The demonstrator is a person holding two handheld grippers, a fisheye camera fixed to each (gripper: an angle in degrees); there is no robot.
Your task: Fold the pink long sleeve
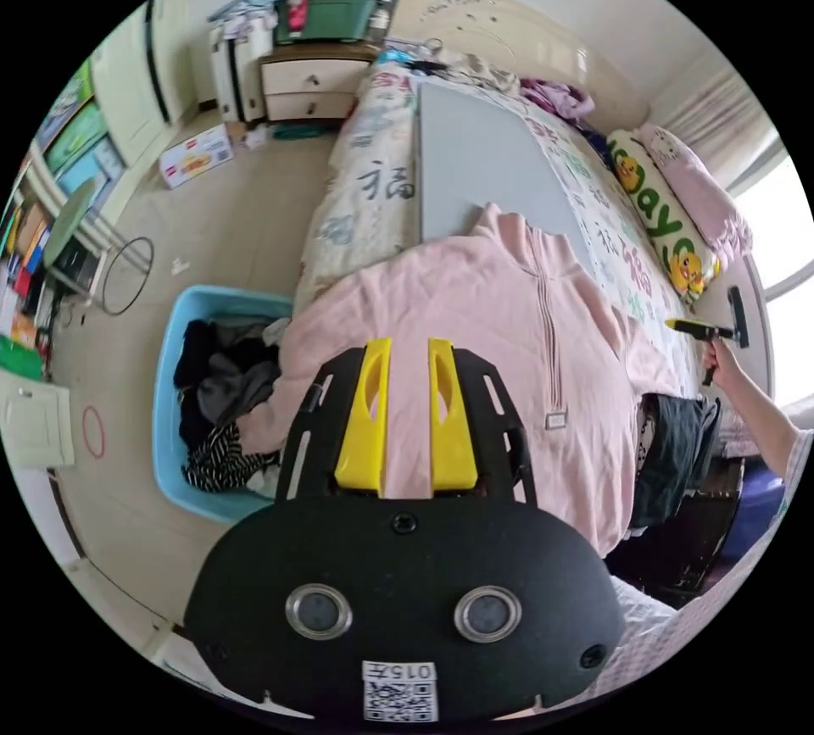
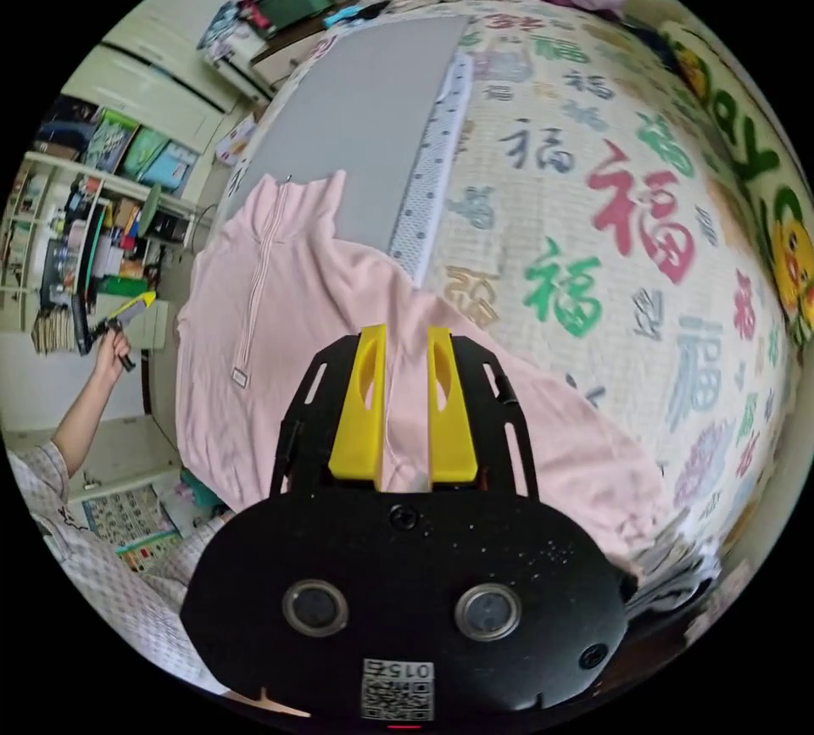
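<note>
The pink top [image 1: 475, 328] lies spread flat, front up, across the near edge of the bed [image 1: 373, 175], its collar resting on a grey board [image 1: 475, 158] and its zip [image 1: 547, 320] running down the chest. One sleeve hangs off the bed's side toward a blue basket [image 1: 170, 396] of dark clothes on the floor.

In the left gripper view, the left gripper [image 1: 407, 345] hovers above the top's lower body, its yellow jaws a narrow gap apart with pink cloth showing between them; they grip nothing. In the right gripper view, the right gripper [image 2: 404, 336] is over the other sleeve near the shoulder, jaws likewise narrowly parted and holding nothing; whether the tips touch the cloth cannot be told.

Each view also catches the opposite gripper held up in a hand [image 1: 721, 358] well off to the side of the top. A patterned bedspread [image 2: 610, 218] covers the bed, with a long pillow [image 1: 670, 226] along its far side.
</note>
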